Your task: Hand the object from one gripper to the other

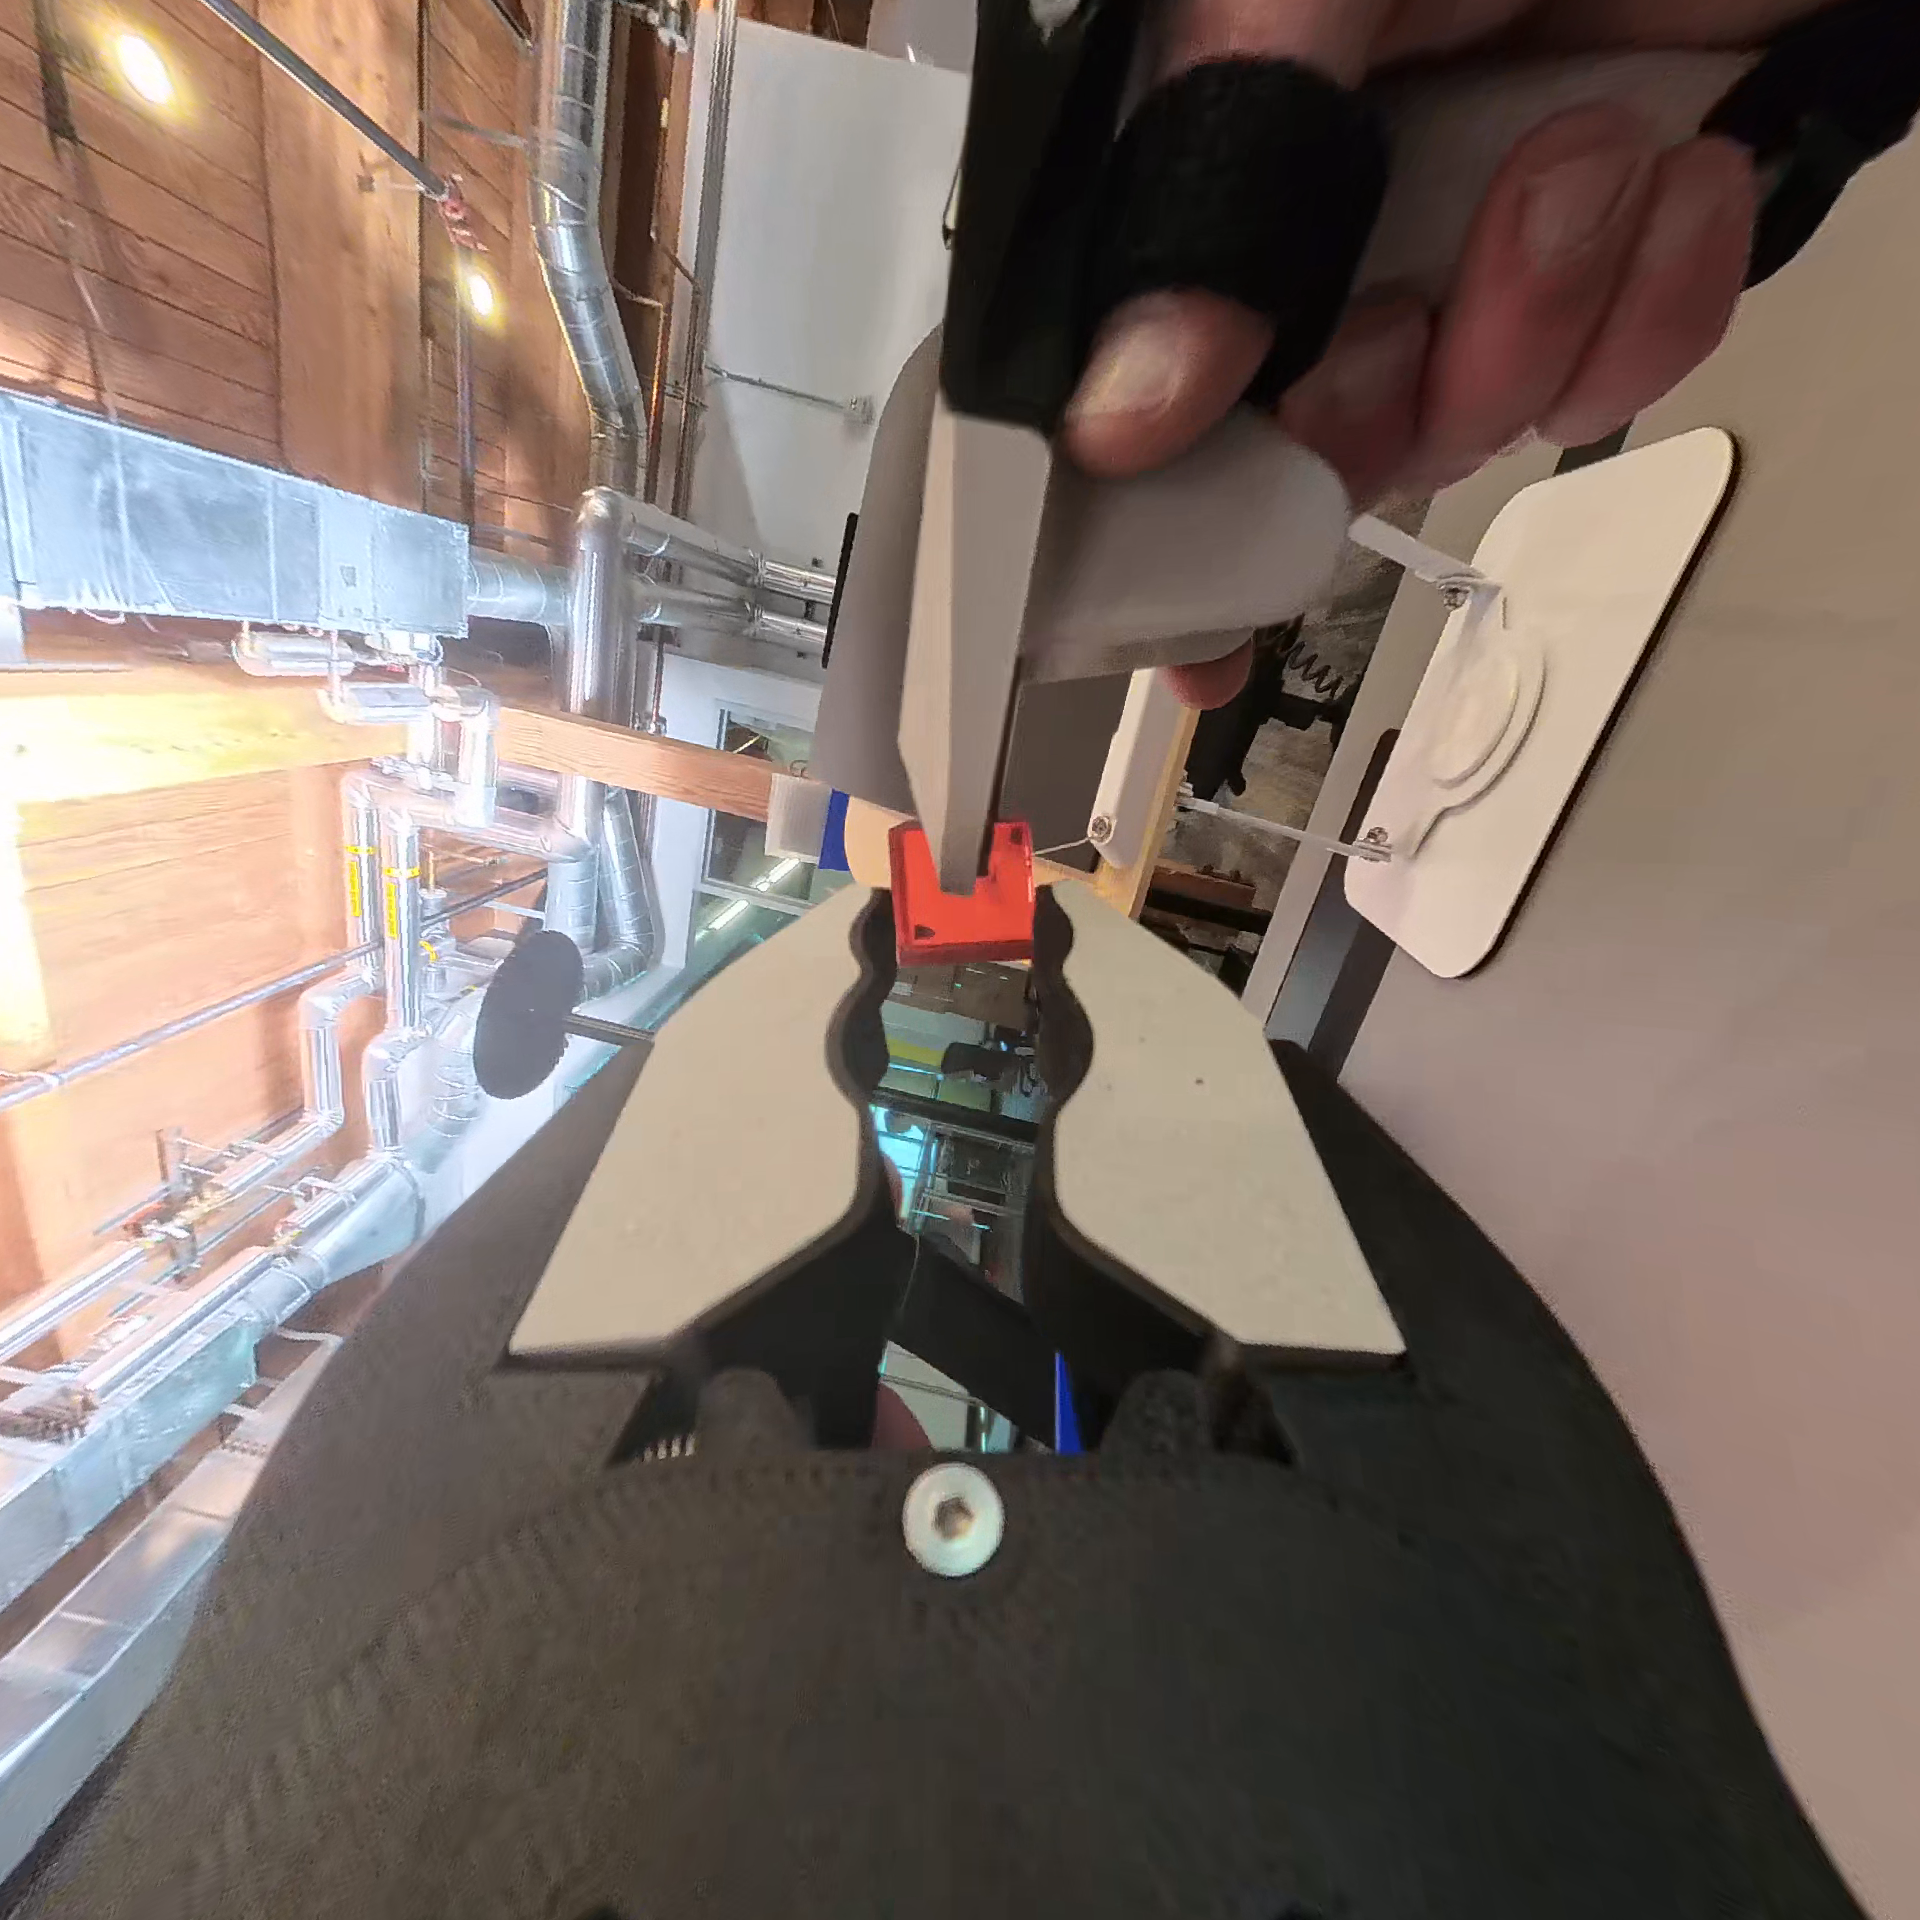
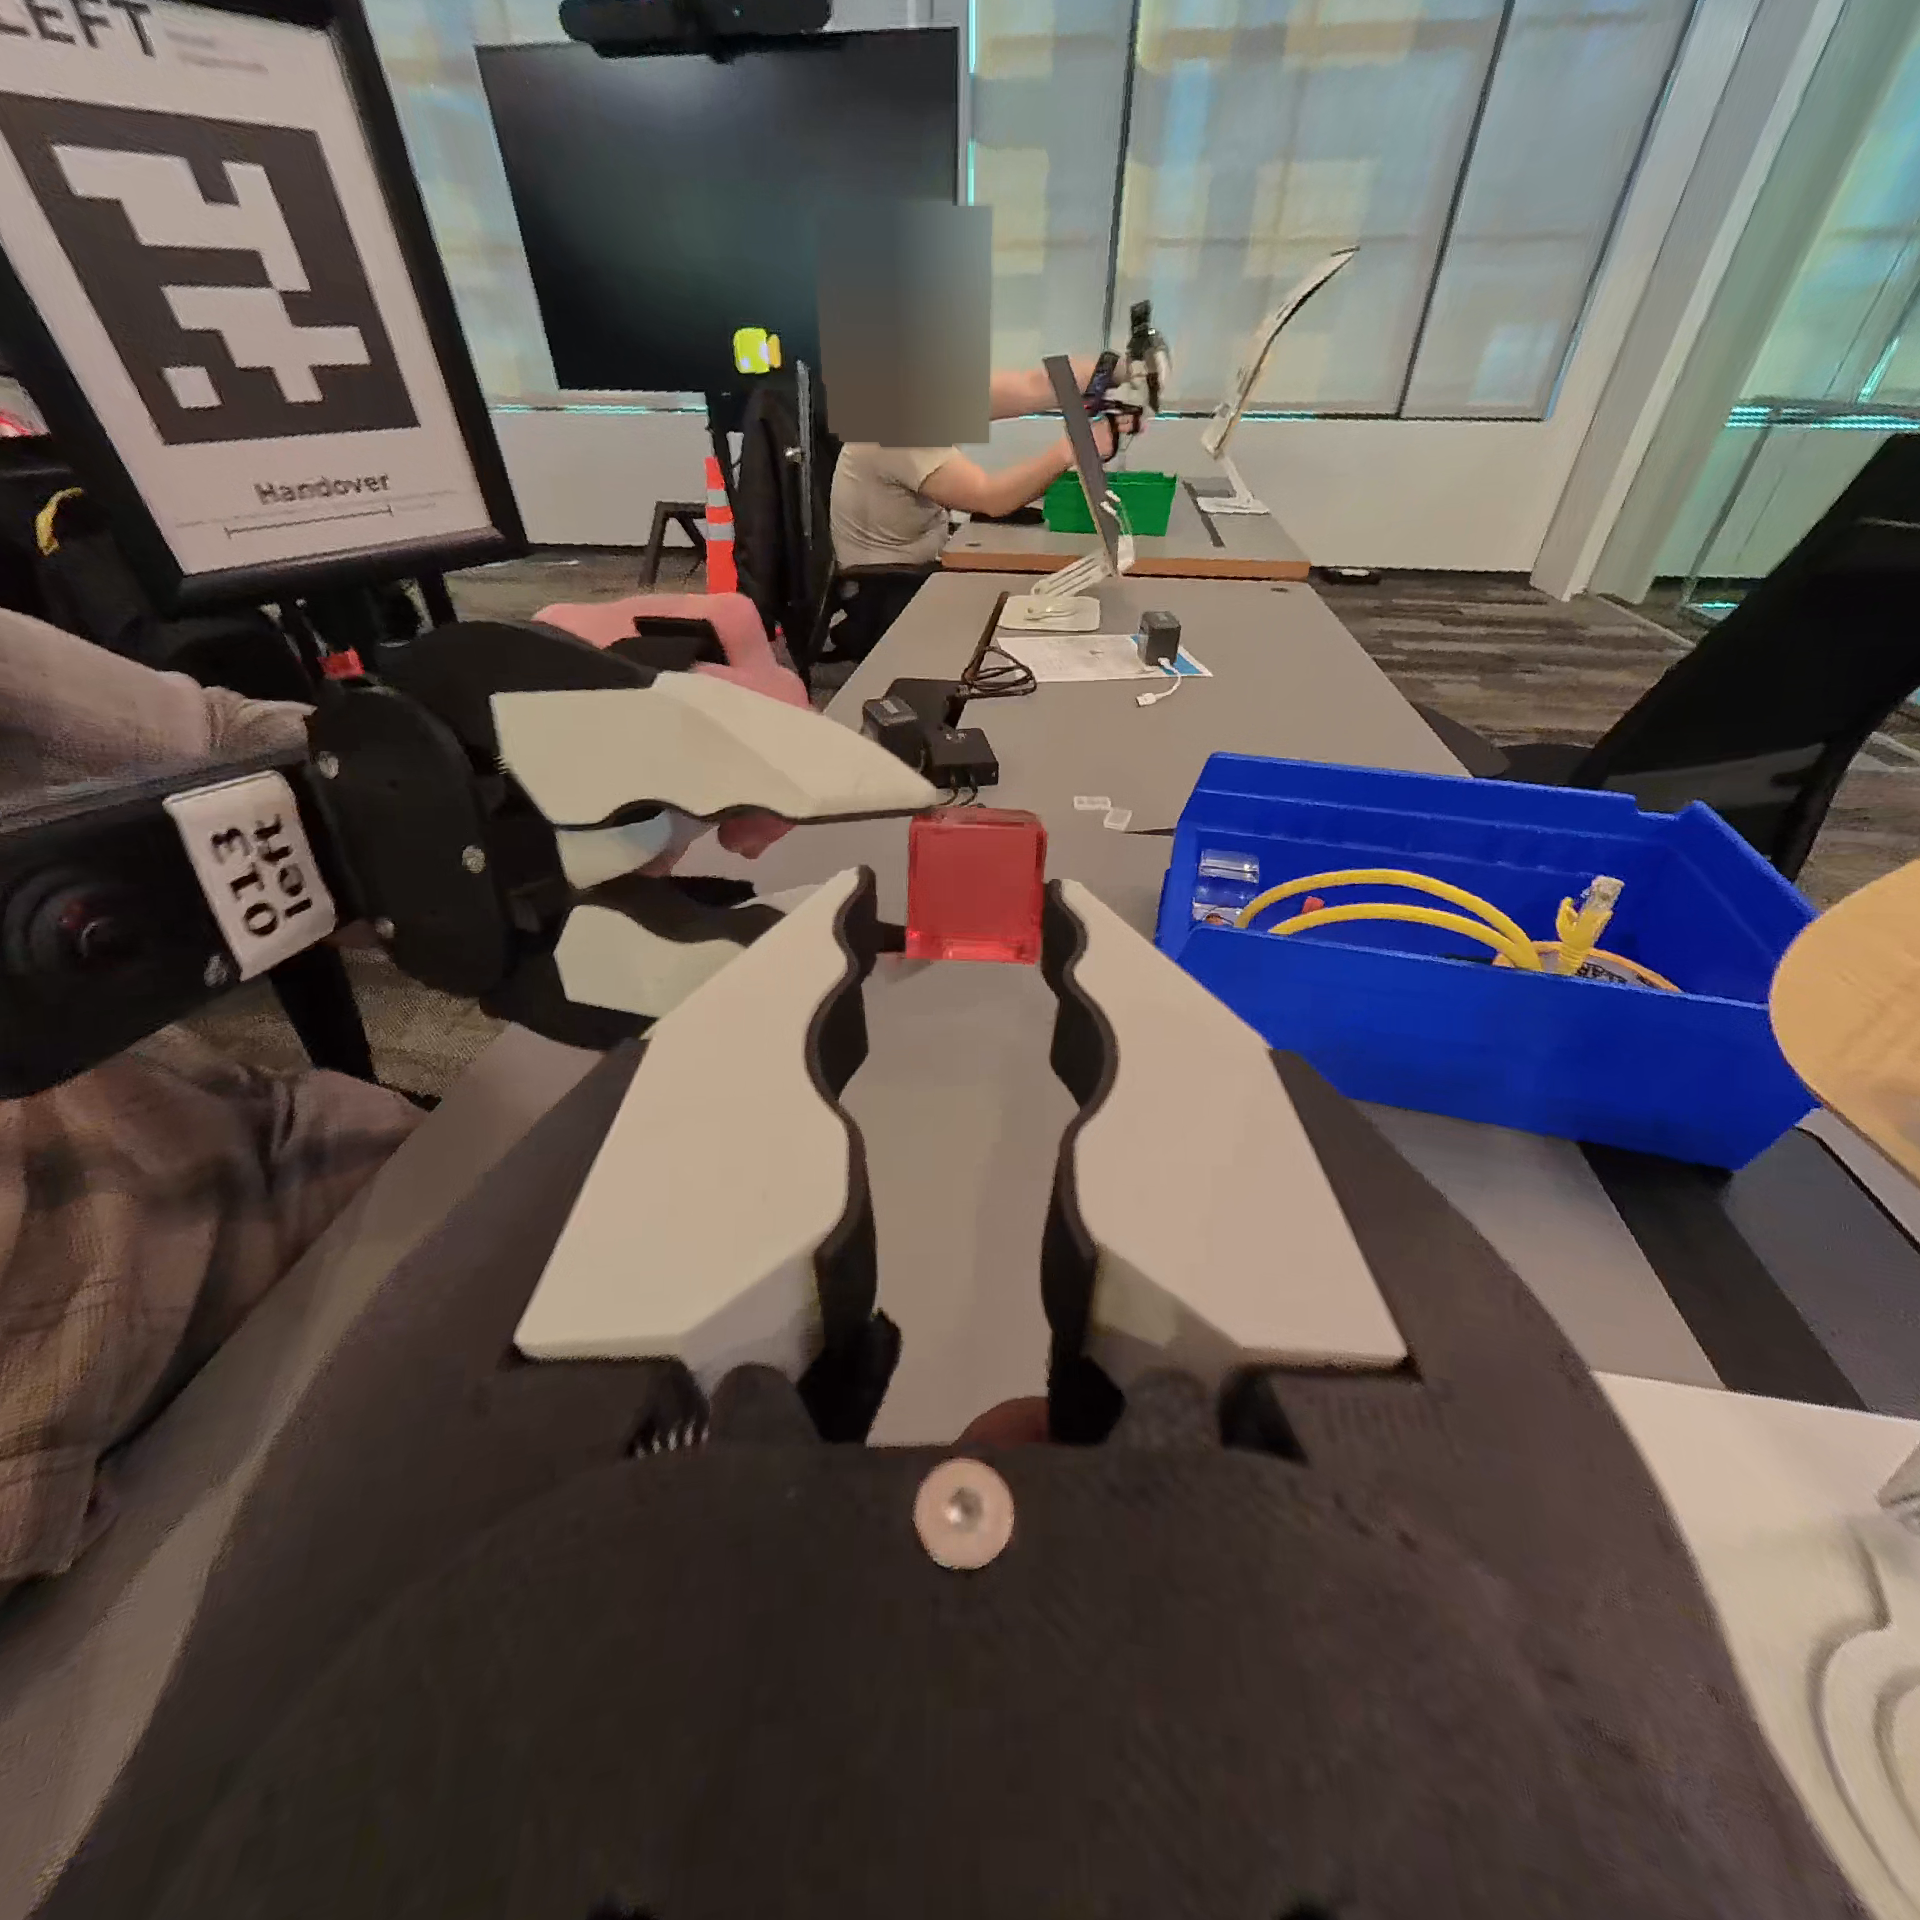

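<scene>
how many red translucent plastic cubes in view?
1. The red translucent plastic cube sits between the right gripper fingertips, left gripper bracketing it. None visible in the blue plastic bin; its floor is partly hidden.

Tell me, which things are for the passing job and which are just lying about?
For the job:
red block
right gripper, holding the block
left gripper, fingers on either side of the block

Just lying about:
blue bin
yellow cables inside the bin
black power bricks on the table
</scene>
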Action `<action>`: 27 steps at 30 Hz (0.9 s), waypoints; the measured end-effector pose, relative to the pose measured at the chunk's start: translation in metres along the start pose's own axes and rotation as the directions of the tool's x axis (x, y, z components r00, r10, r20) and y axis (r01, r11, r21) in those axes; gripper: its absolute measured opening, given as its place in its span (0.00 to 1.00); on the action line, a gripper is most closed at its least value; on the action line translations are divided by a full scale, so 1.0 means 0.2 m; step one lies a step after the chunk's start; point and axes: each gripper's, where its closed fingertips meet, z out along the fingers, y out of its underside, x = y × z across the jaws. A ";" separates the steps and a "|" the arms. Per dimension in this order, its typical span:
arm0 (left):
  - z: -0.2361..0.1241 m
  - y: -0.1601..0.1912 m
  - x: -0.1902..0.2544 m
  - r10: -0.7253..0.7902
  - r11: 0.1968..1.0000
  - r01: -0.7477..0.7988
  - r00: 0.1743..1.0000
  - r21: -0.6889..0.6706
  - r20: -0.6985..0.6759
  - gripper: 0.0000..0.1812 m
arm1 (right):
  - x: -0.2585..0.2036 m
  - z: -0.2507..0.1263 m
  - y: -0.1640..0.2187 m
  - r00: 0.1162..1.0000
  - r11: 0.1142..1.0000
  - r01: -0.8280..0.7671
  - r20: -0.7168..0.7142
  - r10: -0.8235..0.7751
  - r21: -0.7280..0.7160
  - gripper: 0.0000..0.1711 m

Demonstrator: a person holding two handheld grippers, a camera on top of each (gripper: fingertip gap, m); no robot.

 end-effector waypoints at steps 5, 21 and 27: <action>0.01 0.02 0.02 0.004 1.000 -0.004 1.000 -0.016 -0.016 0.14 | 0.03 0.01 0.02 0.999 0.999 0.028 -0.035 -0.029 -0.020 0.13; -0.11 -0.12 -0.05 -0.713 -0.190 0.880 -0.429 -0.436 -0.555 0.30 | -0.10 -0.12 -0.15 0.945 0.903 0.313 0.002 -0.328 0.293 0.13; -0.10 -0.12 -0.09 -0.515 -0.507 0.731 -0.682 -0.456 -0.519 0.33 | -0.14 -0.10 -0.16 0.917 0.849 0.381 -0.036 -0.396 0.367 0.14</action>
